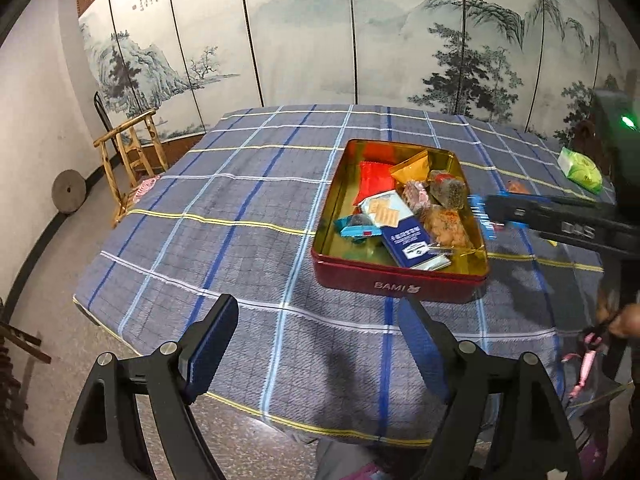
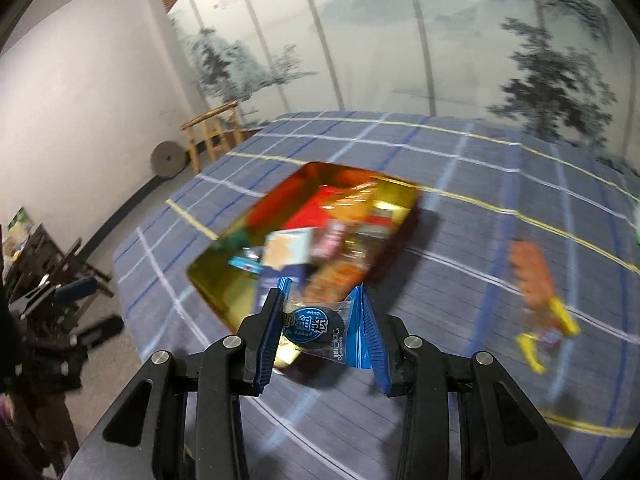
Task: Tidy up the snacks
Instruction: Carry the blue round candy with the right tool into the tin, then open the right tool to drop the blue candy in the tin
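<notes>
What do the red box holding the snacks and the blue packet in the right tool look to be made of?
The red rectangular box with gold interior looks like painted metal tin: its glossy gold lining mirrors the snacks. The small blue-and-clear snack packet in the right tool appears to be thin plastic film, shiny and see-through.

even indoor light | right view motion-blurred | fisheye edges curved

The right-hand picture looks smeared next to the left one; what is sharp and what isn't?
Right wrist view: the tin and the orange packet on the cloth are streaked by motion blur, while the right claw and its blue-wrapped snack stay crisp. Left wrist view: mostly sharp, with the left claw open; both views bend straight lines.
</notes>
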`<state>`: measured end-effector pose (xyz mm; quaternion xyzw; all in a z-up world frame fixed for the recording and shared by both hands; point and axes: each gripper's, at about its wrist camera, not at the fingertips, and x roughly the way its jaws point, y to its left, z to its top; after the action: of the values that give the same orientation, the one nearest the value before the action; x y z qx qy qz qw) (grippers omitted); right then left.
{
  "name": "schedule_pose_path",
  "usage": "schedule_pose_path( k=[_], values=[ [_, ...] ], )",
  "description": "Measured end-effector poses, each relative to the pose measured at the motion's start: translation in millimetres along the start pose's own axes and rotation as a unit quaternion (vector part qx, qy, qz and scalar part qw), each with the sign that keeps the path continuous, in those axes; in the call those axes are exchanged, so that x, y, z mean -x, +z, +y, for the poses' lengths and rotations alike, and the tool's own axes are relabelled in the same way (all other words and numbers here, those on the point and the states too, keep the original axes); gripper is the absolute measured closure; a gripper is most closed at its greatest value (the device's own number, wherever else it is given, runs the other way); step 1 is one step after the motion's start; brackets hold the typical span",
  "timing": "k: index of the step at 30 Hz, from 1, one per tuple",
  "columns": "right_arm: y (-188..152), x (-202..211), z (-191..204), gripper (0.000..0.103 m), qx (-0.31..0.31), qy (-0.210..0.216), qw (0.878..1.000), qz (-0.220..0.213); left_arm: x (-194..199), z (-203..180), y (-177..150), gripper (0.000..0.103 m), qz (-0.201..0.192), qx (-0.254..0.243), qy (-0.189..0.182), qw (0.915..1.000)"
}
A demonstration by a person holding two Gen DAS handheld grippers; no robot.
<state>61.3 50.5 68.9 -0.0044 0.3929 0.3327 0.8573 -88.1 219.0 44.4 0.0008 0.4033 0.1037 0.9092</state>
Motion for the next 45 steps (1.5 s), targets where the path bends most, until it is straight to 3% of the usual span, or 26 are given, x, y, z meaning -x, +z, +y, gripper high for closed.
schedule_pose_path(
  k=[7, 13, 27, 38, 45],
  values=[
    [12.5, -58.5, 28.9, 0.063, -0.009, 0.029, 0.999, 0.043, 1.7, 7.2, -6.7, 0.024, -0.006, -0.007, 0.006, 0.9999],
    [19.0, -91.3, 42.1, 0.063, -0.006, 0.024, 0.998, 0.065, -3.2, 19.5, -13.8, 0.024, 0.003, 0.0, 0.002, 1.0],
    [18.7, -119.6, 56.6, 0.06, -0.014, 0.026, 0.996, 0.087, -13.8, 33.2, -20.7, 0.024, 0.019, 0.013, -0.005, 0.9997],
    [16.4, -98.3, 48.1, 0.058, -0.035, 0.05, 0.997, 0.057, -7.8, 28.1, -22.8, 0.024, 0.019, 0.001, -0.004, 0.9998],
    [-17.4, -29.7, 6.7, 0.041, -0.029, 0.023, 0.999, 0.006, 0.1, 5.1, -20.4, 0.024, 0.015, -0.027, -0.025, 0.9992]
  ],
)
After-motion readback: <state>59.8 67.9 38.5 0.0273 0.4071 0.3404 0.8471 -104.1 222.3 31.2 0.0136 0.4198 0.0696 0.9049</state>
